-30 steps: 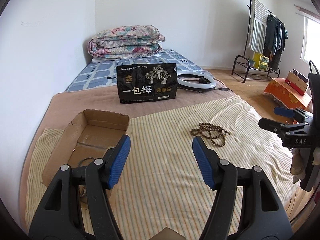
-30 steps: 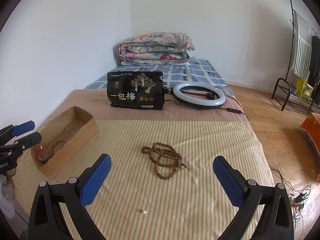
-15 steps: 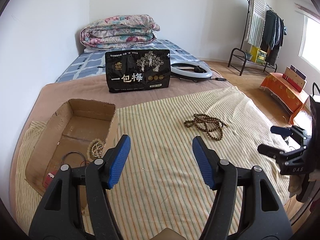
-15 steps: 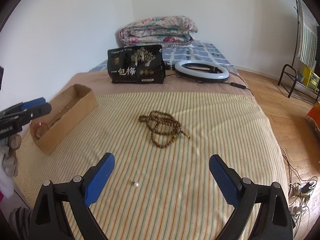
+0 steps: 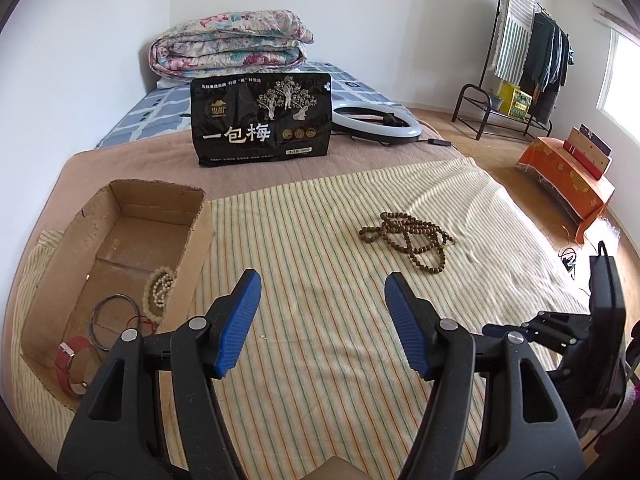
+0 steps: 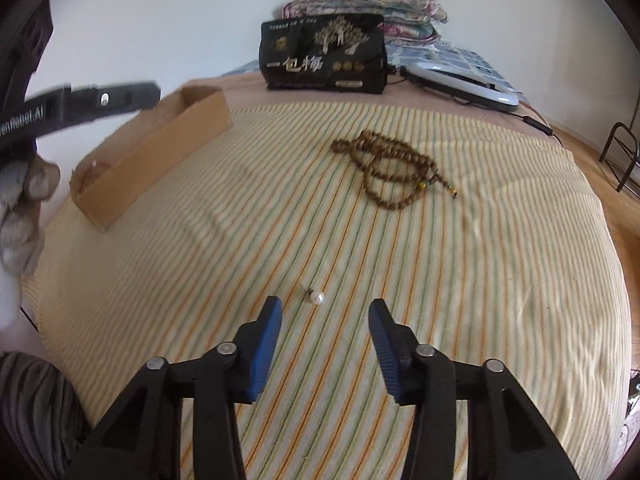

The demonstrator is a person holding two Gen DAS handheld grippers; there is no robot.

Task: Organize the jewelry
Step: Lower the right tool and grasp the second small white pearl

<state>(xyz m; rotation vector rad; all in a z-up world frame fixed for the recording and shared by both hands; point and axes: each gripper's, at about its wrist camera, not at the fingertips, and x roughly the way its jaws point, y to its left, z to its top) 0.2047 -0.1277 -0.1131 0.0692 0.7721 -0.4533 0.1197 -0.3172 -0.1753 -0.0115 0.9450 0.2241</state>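
A small white pearl (image 6: 317, 297) lies on the striped cloth just beyond my right gripper (image 6: 325, 312); the jaws are closing, with nothing between them. A long brown bead necklace (image 6: 390, 168) (image 5: 412, 236) lies coiled farther back. The cardboard box (image 5: 120, 236) (image 6: 160, 152) at the left holds a pale bead bracelet (image 5: 159, 292), thin bangles (image 5: 114, 316) and a red band (image 5: 70, 360). My left gripper (image 5: 322, 312) hangs open over bare cloth beside the box, holding nothing.
A black snack bag (image 5: 262, 120) stands behind the cloth, with a ring light (image 5: 376, 124) and a folded quilt (image 5: 228, 44) beyond. A clothes rack (image 5: 520, 60) and an orange-covered stand (image 5: 568, 176) are on the floor at the right. The bed edge drops off to the right.
Both grippers have come down toward the bed. The right one's jaws have narrowed a lot and now sit just short of the pearl. The left jaws kept their width.
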